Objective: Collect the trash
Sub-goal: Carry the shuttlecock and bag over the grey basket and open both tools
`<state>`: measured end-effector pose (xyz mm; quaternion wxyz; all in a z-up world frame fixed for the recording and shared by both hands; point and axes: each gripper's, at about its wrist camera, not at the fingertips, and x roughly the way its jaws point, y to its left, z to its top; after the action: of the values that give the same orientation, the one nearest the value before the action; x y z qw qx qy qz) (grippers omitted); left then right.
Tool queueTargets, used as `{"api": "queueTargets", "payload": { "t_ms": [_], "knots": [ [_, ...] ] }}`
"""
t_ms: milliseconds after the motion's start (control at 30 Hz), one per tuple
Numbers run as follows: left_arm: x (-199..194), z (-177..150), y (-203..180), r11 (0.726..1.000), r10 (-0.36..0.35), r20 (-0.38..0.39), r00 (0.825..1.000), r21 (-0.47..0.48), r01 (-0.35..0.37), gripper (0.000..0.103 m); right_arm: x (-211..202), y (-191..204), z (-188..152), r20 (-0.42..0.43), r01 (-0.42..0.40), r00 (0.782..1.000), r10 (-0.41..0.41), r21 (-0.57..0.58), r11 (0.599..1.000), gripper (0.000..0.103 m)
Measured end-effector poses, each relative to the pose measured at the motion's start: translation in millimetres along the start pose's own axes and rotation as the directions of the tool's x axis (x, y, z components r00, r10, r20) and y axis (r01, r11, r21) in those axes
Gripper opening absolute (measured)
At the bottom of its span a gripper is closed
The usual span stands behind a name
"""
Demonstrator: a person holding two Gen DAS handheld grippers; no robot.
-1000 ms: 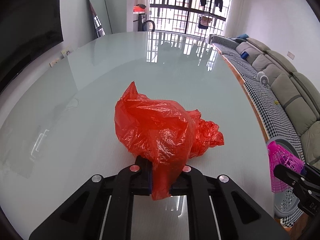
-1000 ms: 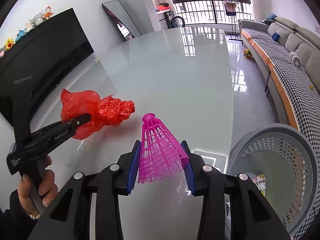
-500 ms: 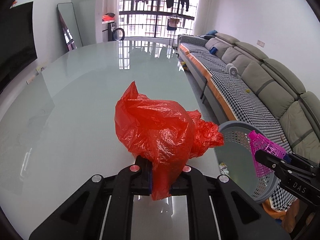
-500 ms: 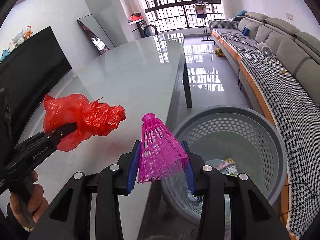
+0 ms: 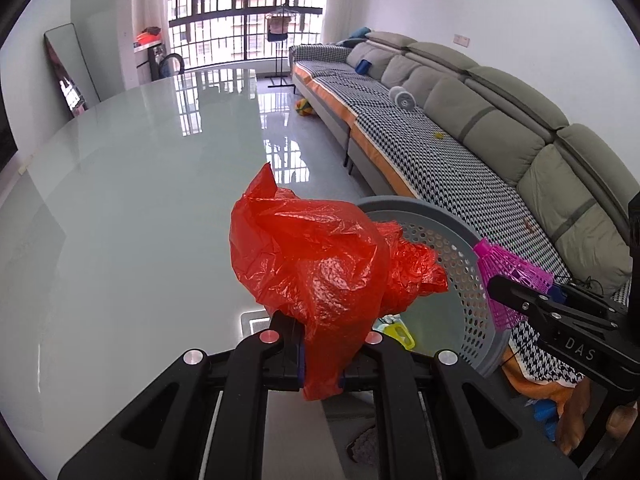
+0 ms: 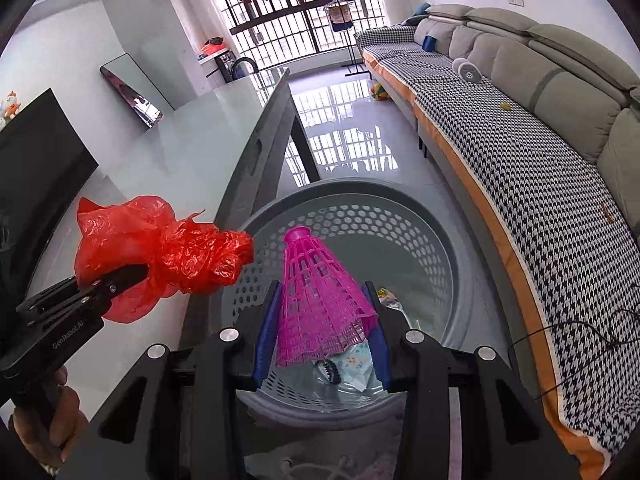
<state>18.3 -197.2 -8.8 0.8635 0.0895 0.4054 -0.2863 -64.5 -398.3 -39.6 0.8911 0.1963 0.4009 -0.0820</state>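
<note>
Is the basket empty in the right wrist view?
No, the gray perforated basket already holds scraps of trash at its bottom.

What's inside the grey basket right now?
The basket already holds a few scraps: a yellow piece, a pale printed wrapper and something dark. The pink shuttlecock in the right claw hides the rest of the bottom.
</note>
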Motion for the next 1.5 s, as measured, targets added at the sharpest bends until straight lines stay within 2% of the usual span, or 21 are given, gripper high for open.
{"api": "queueTargets", "payload": {
  "t_ms": [167, 400, 467, 500, 567, 600, 633, 967, 1133, 1300, 1500],
  "knots": [
    [23, -1, -22, 1.000, -0.011, -0.043, 0.999, 0.022, 0.012, 0.010, 11, -16, 3, -0.019, -0.002, 1.000, 0.002, 0.004, 1.000, 0.039],
    [34, -1, -30, 1.000, 0.007, -0.071, 0.997, 0.027, -0.005, 0.013, 26, -26, 8, -0.044, -0.011, 0.999, 0.011, -0.008, 1.000, 0.041],
    [34, -1, -30, 1.000, 0.016, -0.069, 0.997, 0.026, -0.014, 0.014, 25, -24, 7, -0.035, -0.012, 0.999, 0.012, -0.014, 1.000, 0.048],
    [34, 0, -30, 0.999, 0.020, -0.068, 0.997, 0.026, -0.018, 0.017, 25, -24, 7, -0.030, -0.010, 0.999, 0.010, -0.016, 1.000, 0.051],
    [35, 0, -34, 0.999, 0.030, -0.069, 0.997, 0.024, -0.029, 0.032, 24, -25, 7, -0.023, -0.009, 1.000, 0.009, -0.015, 1.000, 0.053],
    [33, 0, -32, 0.999, 0.035, -0.064, 0.997, 0.022, -0.034, 0.046, 23, -25, 8, -0.024, -0.010, 1.000, 0.010, -0.013, 1.000, 0.054],
    [31, 0, -31, 0.999, 0.042, -0.056, 0.998, 0.019, -0.041, 0.056, 23, -26, 8, -0.023, -0.010, 1.000, 0.010, -0.011, 1.000, 0.054],
    [22, -2, -32, 0.998, 0.065, -0.040, 0.997, 0.018, -0.065, 0.057, 16, -31, -2, -0.016, 0.017, 1.000, -0.017, 0.006, 1.000, 0.054],
    [19, -1, -34, 0.997, 0.078, -0.034, 0.996, 0.011, -0.078, 0.065, 12, -30, -7, -0.017, 0.026, 1.000, -0.026, 0.002, 1.000, 0.054],
    [16, -4, -34, 0.996, 0.092, -0.030, 0.995, 0.007, -0.092, 0.065, 9, -26, -8, -0.015, 0.028, 1.000, -0.028, -0.004, 1.000, 0.054],
    [11, -3, -34, 0.994, 0.107, -0.019, 0.994, -0.001, -0.107, 0.071, 5, -20, -11, -0.006, 0.034, 0.999, -0.034, -0.014, 0.999, 0.054]
  ]
}}
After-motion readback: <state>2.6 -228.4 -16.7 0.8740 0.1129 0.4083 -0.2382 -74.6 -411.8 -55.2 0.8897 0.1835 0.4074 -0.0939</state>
